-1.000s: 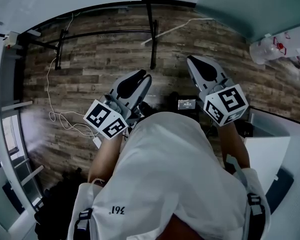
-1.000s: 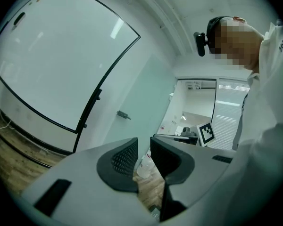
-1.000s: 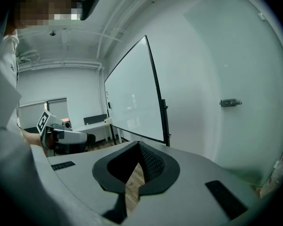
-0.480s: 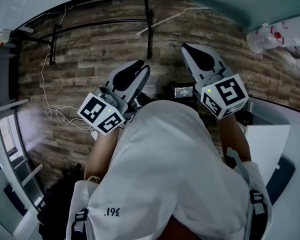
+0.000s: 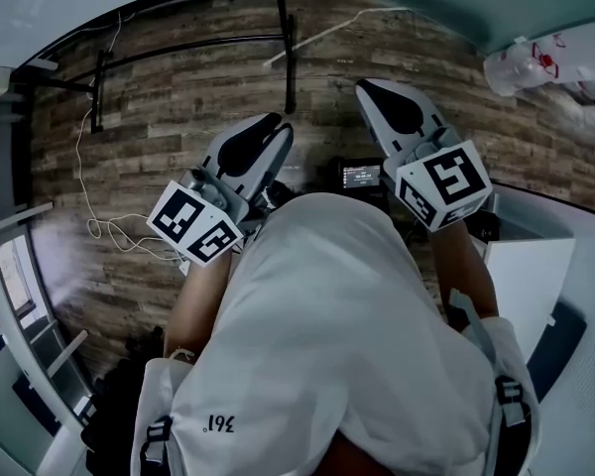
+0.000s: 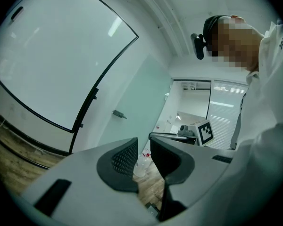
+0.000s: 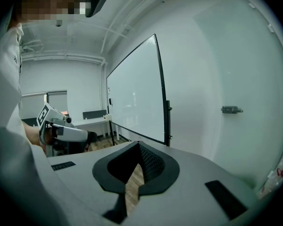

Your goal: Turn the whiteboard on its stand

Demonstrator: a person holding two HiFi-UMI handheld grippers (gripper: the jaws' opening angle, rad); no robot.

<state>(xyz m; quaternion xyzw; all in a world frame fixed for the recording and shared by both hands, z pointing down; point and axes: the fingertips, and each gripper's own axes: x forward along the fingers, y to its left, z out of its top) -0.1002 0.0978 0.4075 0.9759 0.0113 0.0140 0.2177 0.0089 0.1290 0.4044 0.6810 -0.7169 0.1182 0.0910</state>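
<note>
Not much has changed in the last sec. The person (image 5: 317,345) in the white top holds both tools out in front, same as before. From up top, the black stand (image 5: 289,58) has slid a bit up and to the left in the pic. Both tools sit a tiny bit higher too. I think that's mostly the head cam tipping, or maybe a small step closer. Can't tell which.

L gripper (image 6: 142,141): its fingers (image 6: 120,159) are a little way apart, just a thin gap. Nothing is in the gap. Through it I only see the wood floor (image 5: 178,147) and a clear bottle (image 6: 140,166) far behind.

R gripper (image 7: 139,147): its fingers (image 7: 153,164) are shut tight, tips touching, w/ nothing held.

The whiteboard (image 6: 52,55) is up on its stand, in front of the person. It looks big in the L gripper's cam. In the R gripper's cam it is seen at a slant, close to the wall. Neither tool touches the board or its black frame. Both are well apart from it.

What that means: no one has hold of the board right now, so I'd say it isn't being turned this sec. I can't tell which way it should end up facing. So this could be a pause ahead of a turn, or the rest after one w/ the tools drawn away. Either fits.
</note>
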